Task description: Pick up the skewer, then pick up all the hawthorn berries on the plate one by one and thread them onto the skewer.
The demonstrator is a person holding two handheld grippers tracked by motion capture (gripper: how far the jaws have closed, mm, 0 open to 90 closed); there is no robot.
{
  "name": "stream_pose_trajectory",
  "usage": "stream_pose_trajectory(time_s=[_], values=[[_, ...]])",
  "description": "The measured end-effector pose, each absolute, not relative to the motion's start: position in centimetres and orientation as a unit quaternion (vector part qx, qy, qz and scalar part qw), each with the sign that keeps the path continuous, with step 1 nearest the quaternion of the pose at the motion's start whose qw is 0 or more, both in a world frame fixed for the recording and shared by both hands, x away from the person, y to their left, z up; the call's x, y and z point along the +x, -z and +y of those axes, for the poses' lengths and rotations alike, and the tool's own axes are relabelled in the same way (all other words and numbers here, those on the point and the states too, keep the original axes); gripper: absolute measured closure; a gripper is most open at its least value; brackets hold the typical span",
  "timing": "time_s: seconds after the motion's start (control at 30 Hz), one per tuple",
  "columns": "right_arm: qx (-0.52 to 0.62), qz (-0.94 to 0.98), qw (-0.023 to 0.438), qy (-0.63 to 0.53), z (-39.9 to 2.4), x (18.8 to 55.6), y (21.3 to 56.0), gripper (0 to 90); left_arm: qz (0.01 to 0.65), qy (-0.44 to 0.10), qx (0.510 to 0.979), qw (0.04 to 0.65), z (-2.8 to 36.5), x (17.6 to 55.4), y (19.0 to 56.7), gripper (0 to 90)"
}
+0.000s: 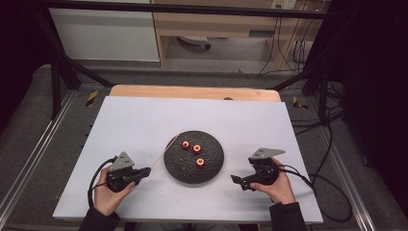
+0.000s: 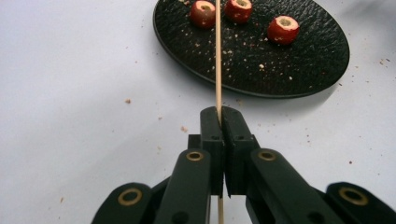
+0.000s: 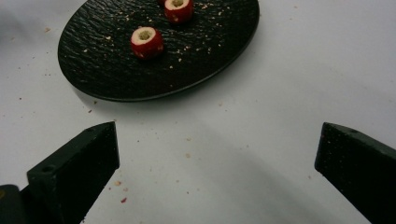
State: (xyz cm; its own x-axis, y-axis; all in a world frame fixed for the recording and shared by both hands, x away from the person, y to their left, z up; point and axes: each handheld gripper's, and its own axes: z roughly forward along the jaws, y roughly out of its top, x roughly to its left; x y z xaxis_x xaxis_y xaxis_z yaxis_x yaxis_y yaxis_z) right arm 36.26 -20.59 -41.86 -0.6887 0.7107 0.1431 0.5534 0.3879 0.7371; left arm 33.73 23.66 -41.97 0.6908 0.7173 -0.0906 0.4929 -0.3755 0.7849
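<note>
A thin wooden stick [image 2: 218, 56] is being clamped between the closed jaws of the left gripper [image 2: 219, 119], its free end reaching out over the near edge of the round black plate [image 2: 322, 56]. The plate is lying in the middle of the white table [image 1: 144, 120], and three red, hollowed fruit pieces [image 1: 200, 162] are being carried on it, along with scattered crumbs. The right gripper [image 1: 236, 180] is being held just right of the plate, low over the table, with its jaws spread wide and nothing between them.
</note>
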Motion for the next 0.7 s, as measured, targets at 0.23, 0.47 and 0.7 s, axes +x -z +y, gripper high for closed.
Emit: stream_pose_trajectory(time_s=[0.23, 0.47, 0.7], values=[[0.386, 0.829, 0.094, -0.393, -19.2, 37.0, 41.3, 1.0, 0.375, -0.130, 0.815, 0.423, 24.5, 33.4, 42.9, 87.7], [0.383, 0.835, 0.088, -0.385, -17.0, 38.0, 40.9, 0.9, 0.374, -0.128, 0.812, 0.430, 24.9, 33.2, 43.1, 87.7], [0.370, 0.851, 0.080, -0.363, -13.8, 39.2, 40.2, 2.1, 0.374, -0.126, 0.811, 0.433, 25.3, 33.0, 43.3, 87.7]])
